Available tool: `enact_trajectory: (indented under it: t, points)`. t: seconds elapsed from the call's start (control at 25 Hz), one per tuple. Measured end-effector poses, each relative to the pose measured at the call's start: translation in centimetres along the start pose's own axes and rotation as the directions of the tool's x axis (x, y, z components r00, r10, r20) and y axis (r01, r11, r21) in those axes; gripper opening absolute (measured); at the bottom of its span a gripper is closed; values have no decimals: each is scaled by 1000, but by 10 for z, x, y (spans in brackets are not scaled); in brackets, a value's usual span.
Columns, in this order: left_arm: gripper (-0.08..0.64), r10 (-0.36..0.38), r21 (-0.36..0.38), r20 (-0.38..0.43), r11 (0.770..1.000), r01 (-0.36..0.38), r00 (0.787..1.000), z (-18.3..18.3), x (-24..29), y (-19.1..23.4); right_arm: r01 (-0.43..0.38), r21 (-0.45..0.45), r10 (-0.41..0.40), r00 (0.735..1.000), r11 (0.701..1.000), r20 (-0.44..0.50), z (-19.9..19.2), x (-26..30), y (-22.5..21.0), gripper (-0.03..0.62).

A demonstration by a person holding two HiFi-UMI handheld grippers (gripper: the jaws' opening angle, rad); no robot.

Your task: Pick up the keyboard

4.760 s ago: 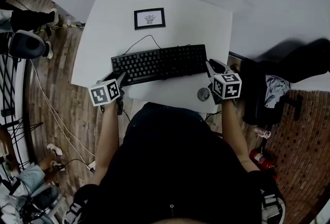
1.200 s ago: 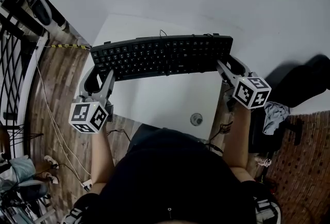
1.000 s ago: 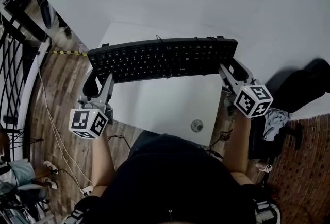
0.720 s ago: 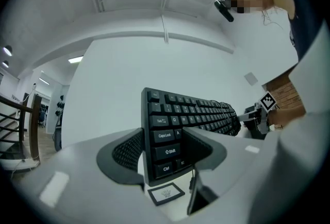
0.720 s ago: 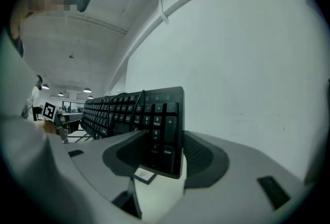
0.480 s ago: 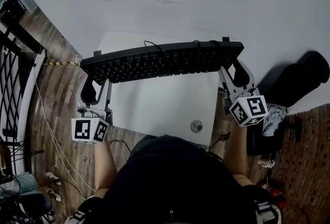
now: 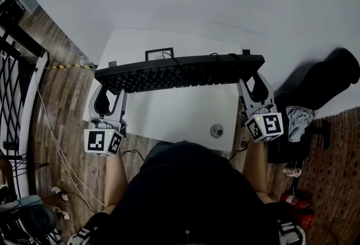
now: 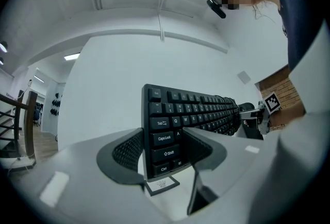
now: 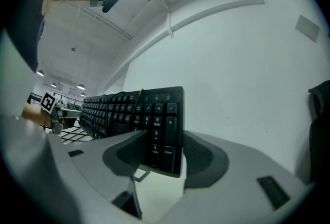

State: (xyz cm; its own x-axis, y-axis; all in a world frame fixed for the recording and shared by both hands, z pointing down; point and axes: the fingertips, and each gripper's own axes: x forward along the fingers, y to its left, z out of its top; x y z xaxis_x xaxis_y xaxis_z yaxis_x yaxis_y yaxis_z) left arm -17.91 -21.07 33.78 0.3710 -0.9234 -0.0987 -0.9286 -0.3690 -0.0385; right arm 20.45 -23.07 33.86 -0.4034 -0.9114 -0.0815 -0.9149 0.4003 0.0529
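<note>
Keyboard [image 7: 177, 72] in the head view is up off the white table [image 7: 180, 117]. It is held across in front of me, tipped steeply so I see its rows of keys almost edge-on. My left gripper [image 7: 109, 92] has it at the left end and my right gripper [image 7: 253, 87] at the right end, each with its marker cube nearest to me. A thin cable [image 7: 169, 57] loops up over the back edge. Below the keyboard, on the table, I see a small framed picture [image 7: 159, 53] near the far edge and a small round thing [image 7: 216, 130] near the front right corner.

In the left gripper view, the keyboard [image 8: 191, 112] stands on its long edge, Esc at the top and Ctrl at the bottom. The left gripper [image 8: 162, 148] is clamped across its thickness, with one pad [image 8: 198, 145] on the key face and the other behind. The framed picture [image 8: 161, 183] shows on the table underneath, and the right gripper [image 8: 255, 115] holds the far end.

In the right gripper view, the number-pad end of the keyboard [image 9: 165, 115] sits between the jaws of the right gripper [image 9: 165, 153], which is closed on it in the same way, one pad [image 9: 198, 155] on each face.
</note>
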Motion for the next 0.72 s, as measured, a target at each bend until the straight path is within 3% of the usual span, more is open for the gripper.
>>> enact_trajectory:
  t: [0.24, 0.72]
  points:
    - [247, -27, -14, -33, 1000, 27, 999, -10, 1, 4, 26, 13, -25, 998, 1000, -50, -8, -2, 4, 225]
    - [247, -12, -28, -14, 1000, 12, 1000, -10, 0, 5, 26, -7, -26, 999, 1000, -40, -4, 0, 4, 224]
